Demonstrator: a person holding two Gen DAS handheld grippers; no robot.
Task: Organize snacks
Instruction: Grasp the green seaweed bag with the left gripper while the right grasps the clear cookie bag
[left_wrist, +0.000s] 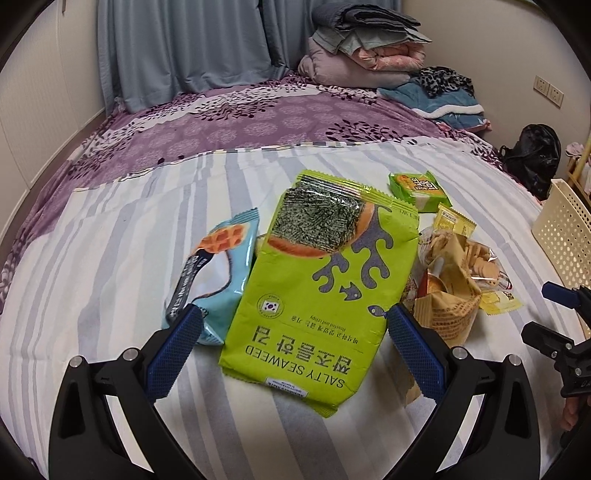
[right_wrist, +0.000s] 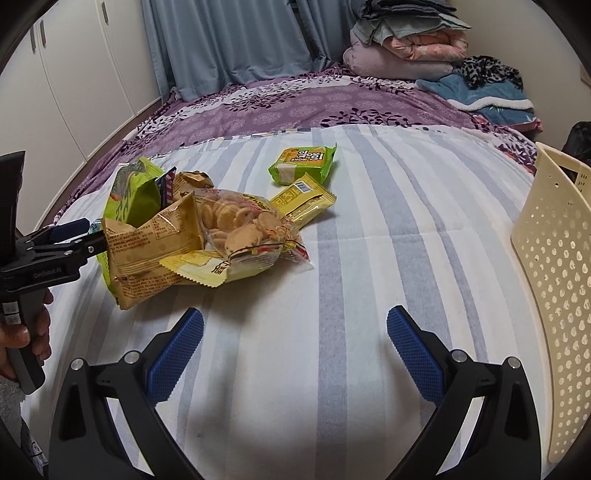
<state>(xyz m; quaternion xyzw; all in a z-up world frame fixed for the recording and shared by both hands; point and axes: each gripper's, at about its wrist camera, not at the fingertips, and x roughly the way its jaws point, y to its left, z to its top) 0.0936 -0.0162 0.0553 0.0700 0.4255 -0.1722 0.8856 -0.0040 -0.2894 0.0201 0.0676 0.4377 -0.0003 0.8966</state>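
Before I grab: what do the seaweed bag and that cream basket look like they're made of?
Seaweed bag: thin plastic or foil film, probably; glossy, creased, with crimped serrated ends. Basket: rigid moulded plastic by the look; matte cream wall punched with even rows of holes.

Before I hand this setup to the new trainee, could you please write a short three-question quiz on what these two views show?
1. True or false: the left tool is shut on the seaweed bag.
2. Which lies farthest from the pile: A) the clear bag of biscuits, B) the small green pack, C) the blue waffle packet?
3. Fill in: the cream perforated basket stands on the right tool's ____ side.

Key: 1 false, it is open around the bag; 2 B; 3 right.
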